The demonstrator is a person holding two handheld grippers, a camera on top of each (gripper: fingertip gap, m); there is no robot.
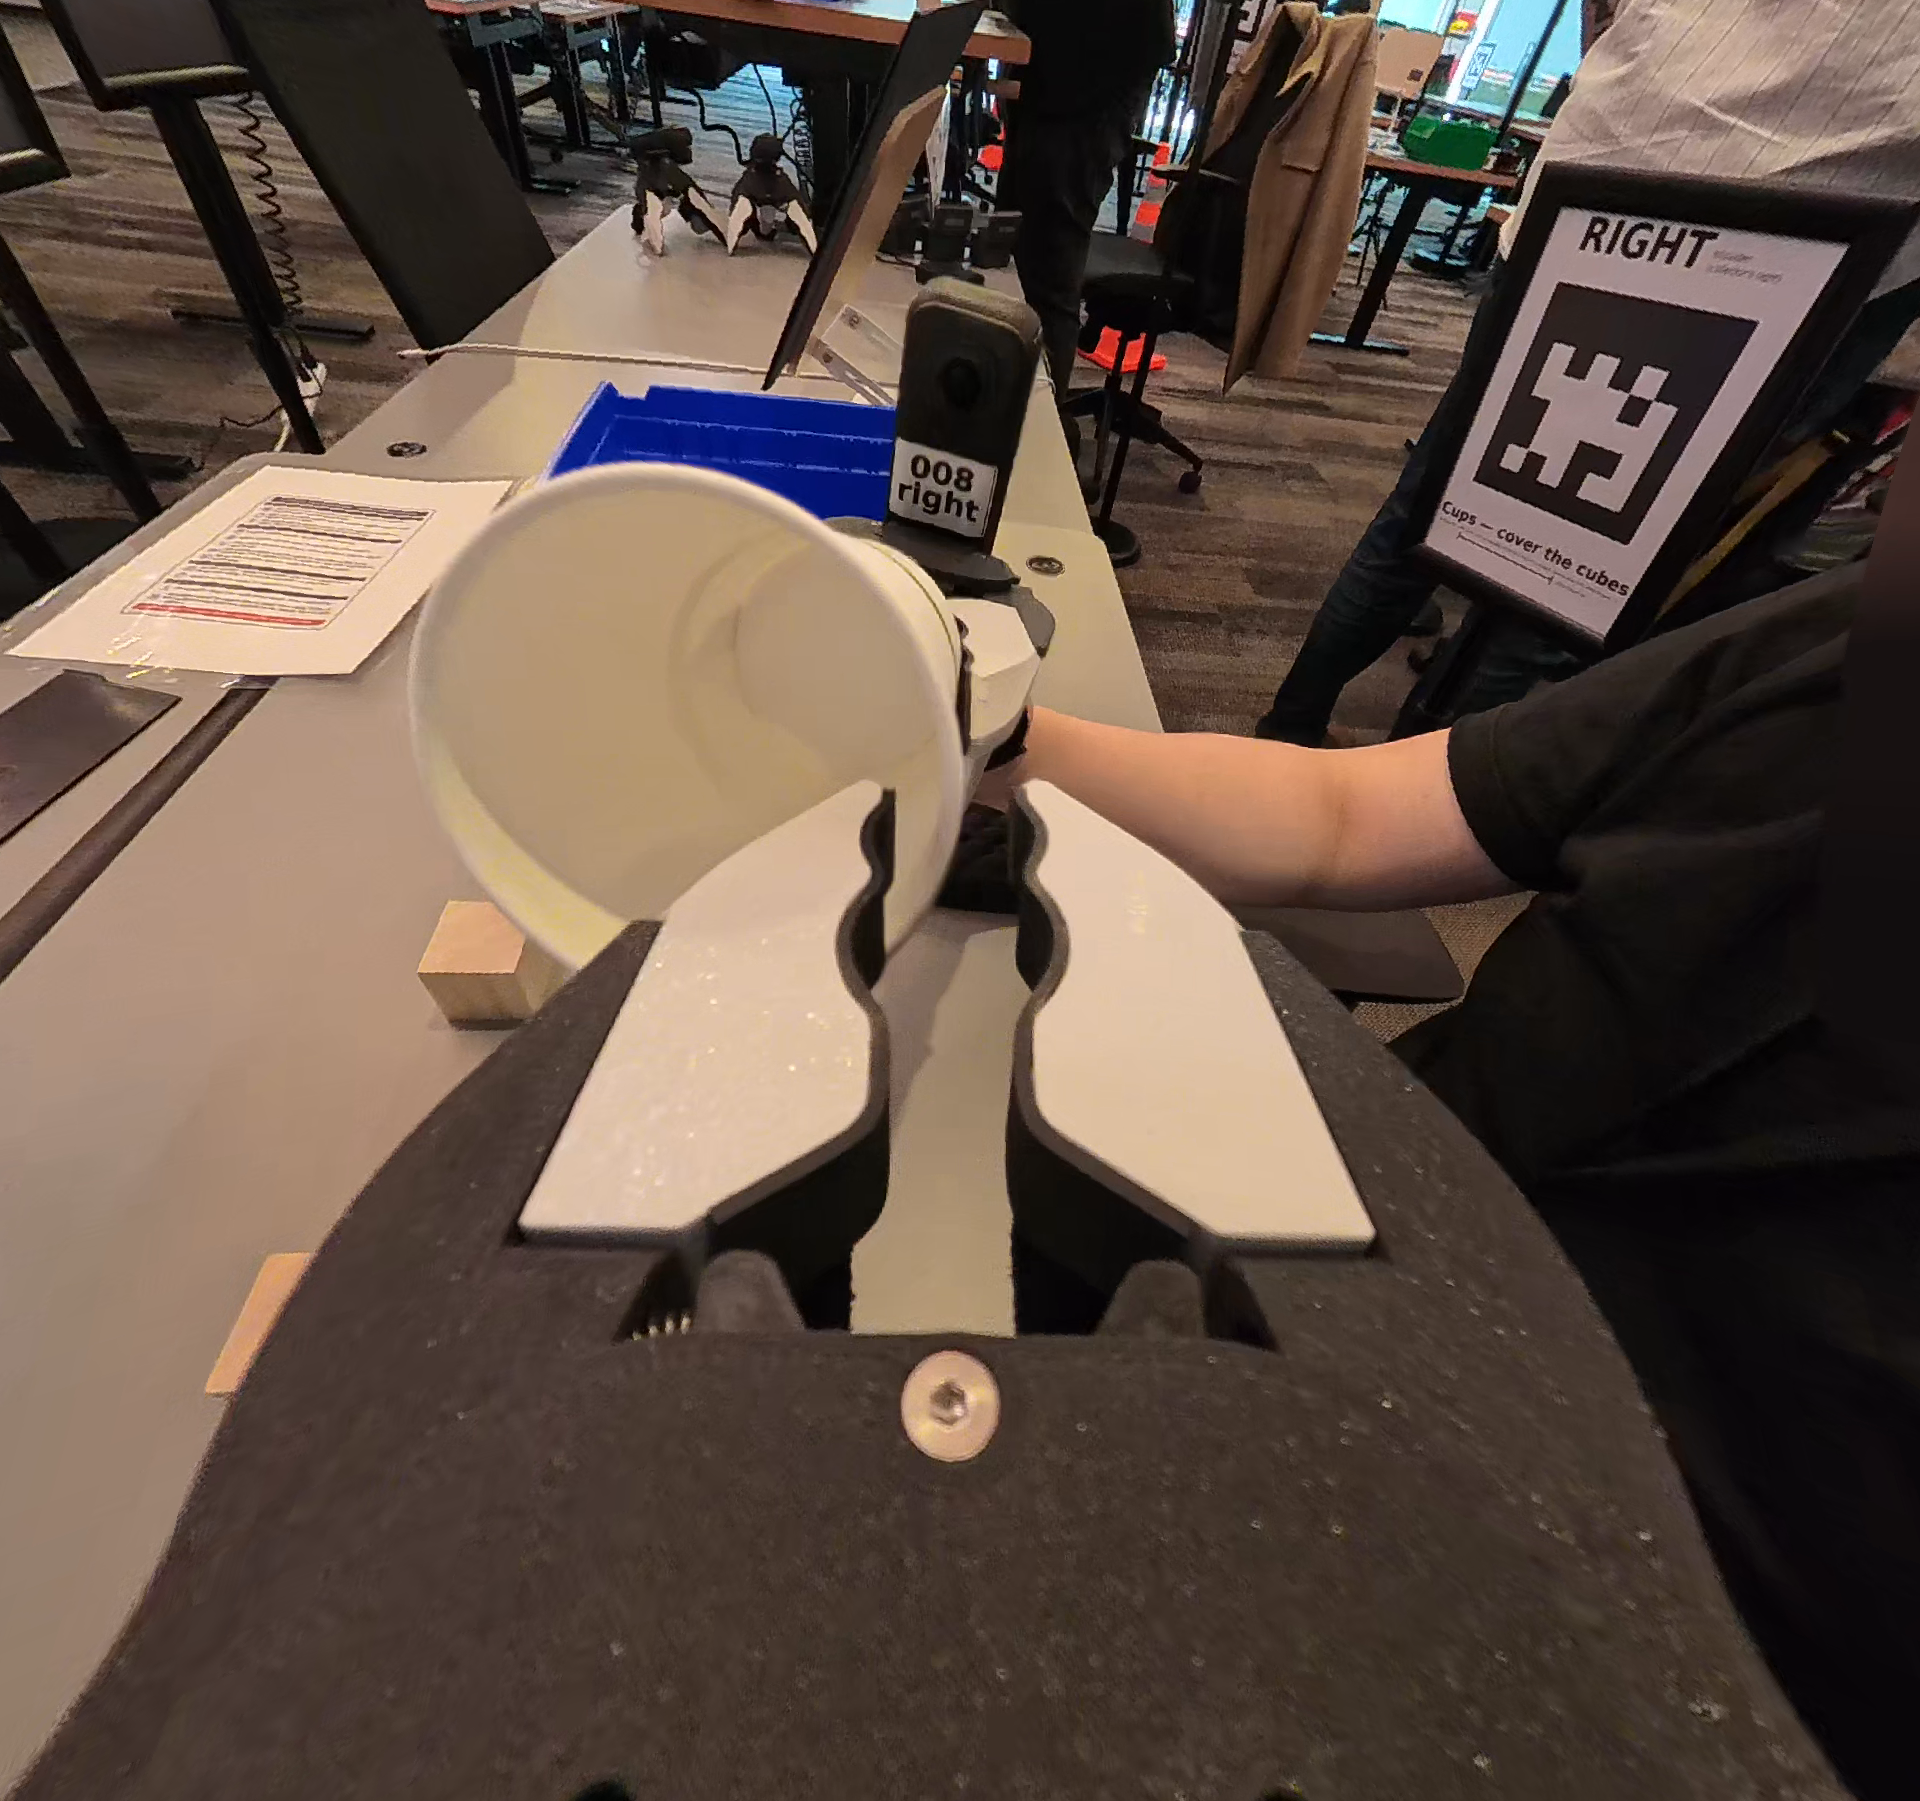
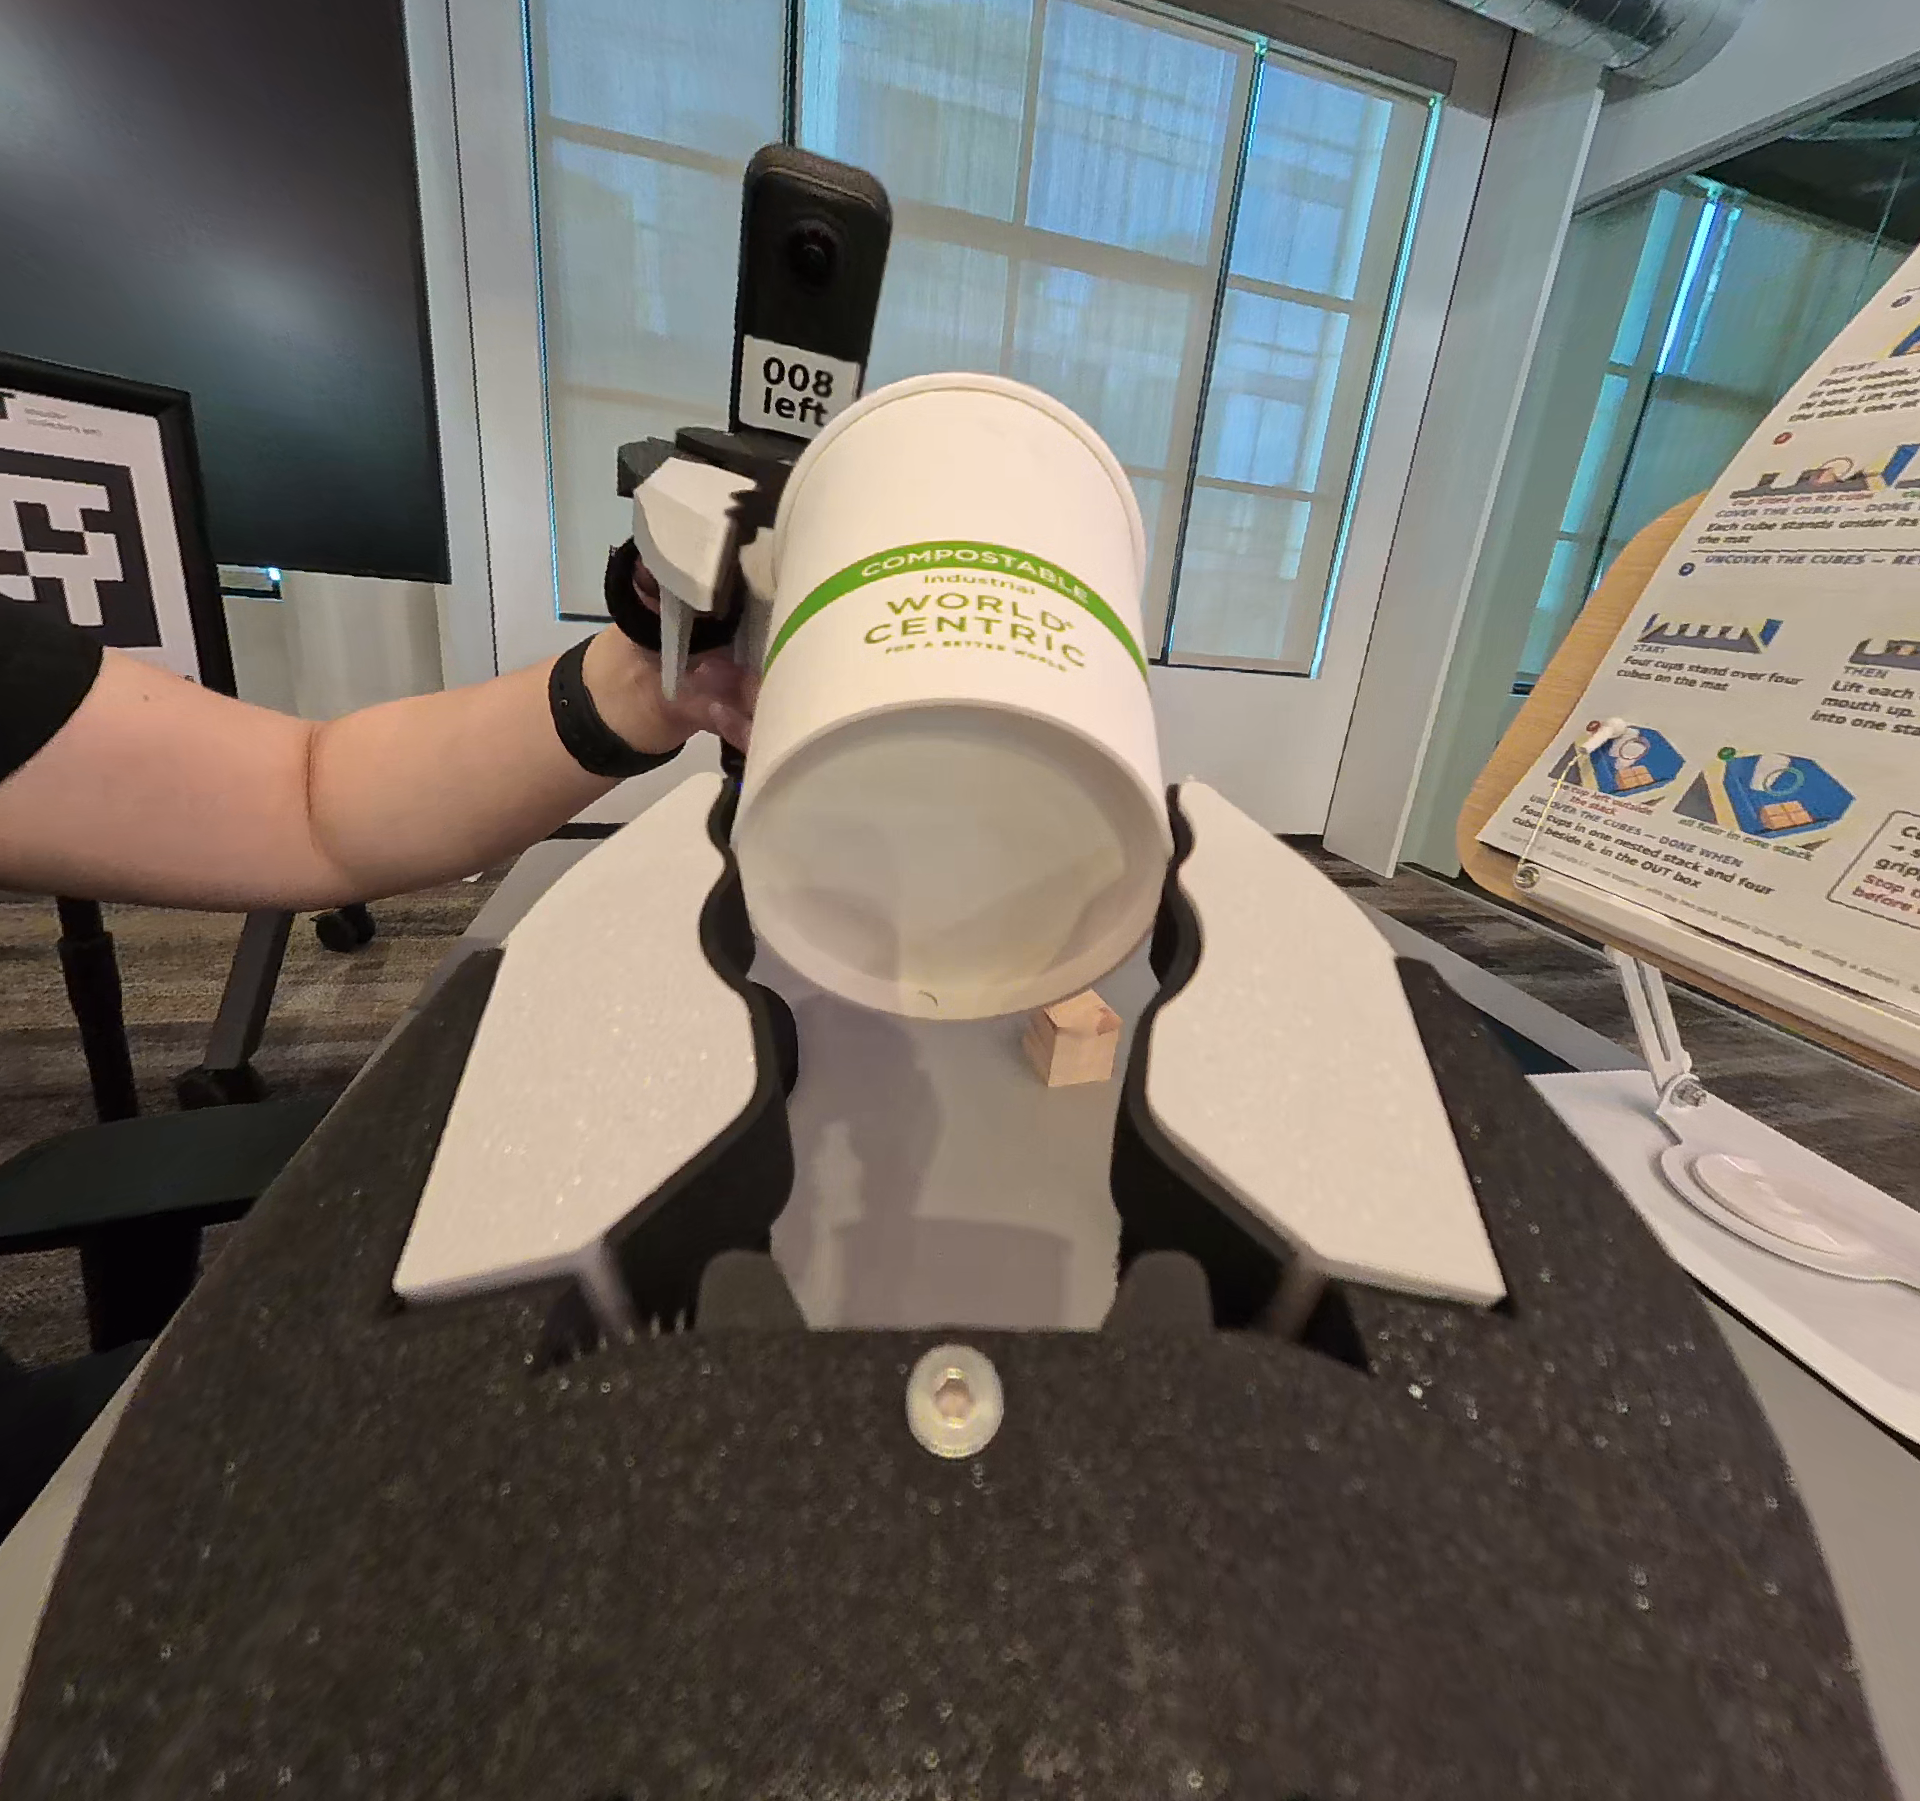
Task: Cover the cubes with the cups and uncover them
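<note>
A white paper cup (image 1: 665, 691) with a green band (image 2: 956, 712) is held tilted in the air above the grey table (image 1: 208, 1076), its mouth towards the left wrist camera. My right gripper (image 2: 951, 806) is shut on its base end. My left gripper (image 1: 948, 801) straddles the rim wall, one finger inside the cup and one outside, with a small gap still showing. A wooden cube (image 1: 483, 962) lies uncovered on the table under the cup and also shows in the right wrist view (image 2: 1075, 1039). A second cube (image 1: 255, 1320) peeks out beside my left gripper body.
A blue bin (image 1: 727, 442) stands behind the cup. A printed sheet (image 1: 270, 567) and a black mat (image 1: 73, 733) lie at the left. A framed marker sign (image 1: 1642, 401) stands at the right. An instruction board (image 2: 1714, 712) leans on its stand. People stand beyond the table.
</note>
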